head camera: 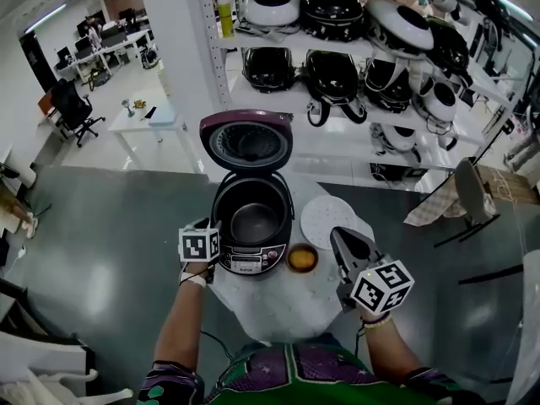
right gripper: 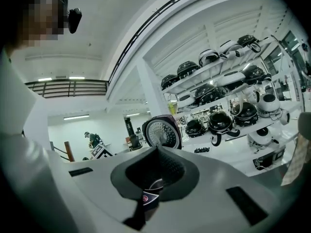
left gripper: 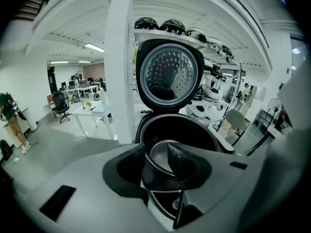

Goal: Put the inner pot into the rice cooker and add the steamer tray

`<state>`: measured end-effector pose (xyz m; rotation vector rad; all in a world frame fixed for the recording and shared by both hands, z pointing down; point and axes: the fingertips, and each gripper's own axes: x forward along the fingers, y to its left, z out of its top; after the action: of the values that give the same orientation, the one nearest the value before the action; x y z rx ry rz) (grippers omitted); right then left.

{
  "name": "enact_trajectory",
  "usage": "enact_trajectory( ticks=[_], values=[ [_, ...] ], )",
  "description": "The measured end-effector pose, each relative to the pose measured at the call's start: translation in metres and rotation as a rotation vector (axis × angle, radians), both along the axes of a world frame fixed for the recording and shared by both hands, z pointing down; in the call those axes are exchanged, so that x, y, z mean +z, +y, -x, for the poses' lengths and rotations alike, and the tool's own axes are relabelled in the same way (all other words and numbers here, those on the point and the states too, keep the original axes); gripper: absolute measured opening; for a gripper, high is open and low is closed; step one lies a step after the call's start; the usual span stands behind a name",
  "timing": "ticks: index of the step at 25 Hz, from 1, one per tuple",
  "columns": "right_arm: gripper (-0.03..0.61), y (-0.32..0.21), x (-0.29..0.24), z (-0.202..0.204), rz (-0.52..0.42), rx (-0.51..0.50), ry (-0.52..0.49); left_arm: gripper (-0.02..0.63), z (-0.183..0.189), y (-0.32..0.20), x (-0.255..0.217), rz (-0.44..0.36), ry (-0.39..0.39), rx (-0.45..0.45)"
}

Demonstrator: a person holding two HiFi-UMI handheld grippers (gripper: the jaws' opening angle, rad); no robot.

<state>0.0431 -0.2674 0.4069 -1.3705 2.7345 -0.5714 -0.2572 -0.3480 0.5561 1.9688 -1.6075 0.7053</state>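
This is a product-testing lab inside an open-plan office. White shelves [head camera: 329, 146] carry rows of rice cookers [head camera: 332, 11], black and white, with cords hanging over the shelf edges. Past a white pillar [head camera: 169, 24], at far left, desks [head camera: 114, 45] with monitors and a swivel chair [head camera: 72, 108] stand on a grey floor under strip lights [left gripper: 92, 47]. A small white table [head camera: 152, 121] stands nearer.

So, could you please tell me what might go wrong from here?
The steamer tray lies flat beside the rice cooker, so the shut right claw may push it away rather than lift it. The small bowl sits close to that claw and the tray and might get knocked. The tray could also settle tilted on the inner pot.
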Motion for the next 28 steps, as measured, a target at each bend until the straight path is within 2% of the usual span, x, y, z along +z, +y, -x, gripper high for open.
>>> enact_trajectory(
  ticks=[5, 17, 21, 25, 28],
  values=[
    [0.006, 0.014, -0.017, 0.014, -0.036, 0.006, 0.017, 0.163, -0.006, 0.028, -0.033, -0.087, 0.069, 0.013],
    [0.006, 0.056, -0.051, 0.04, -0.113, 0.032, 0.056, 0.158, -0.014, 0.094, -0.128, -0.333, 0.176, 0.063],
    [0.006, 0.076, -0.055, 0.044, -0.129, 0.049, 0.063, 0.152, -0.021, 0.122, -0.152, -0.423, 0.205, 0.099],
    [0.006, 0.094, -0.057, 0.045, -0.139, 0.066, 0.061, 0.144, -0.031, 0.148, -0.177, -0.519, 0.288, 0.16],
    [0.006, 0.104, -0.06, 0.044, -0.145, 0.08, 0.061, 0.141, -0.037, 0.161, -0.189, -0.577, 0.264, 0.196]
  ],
)
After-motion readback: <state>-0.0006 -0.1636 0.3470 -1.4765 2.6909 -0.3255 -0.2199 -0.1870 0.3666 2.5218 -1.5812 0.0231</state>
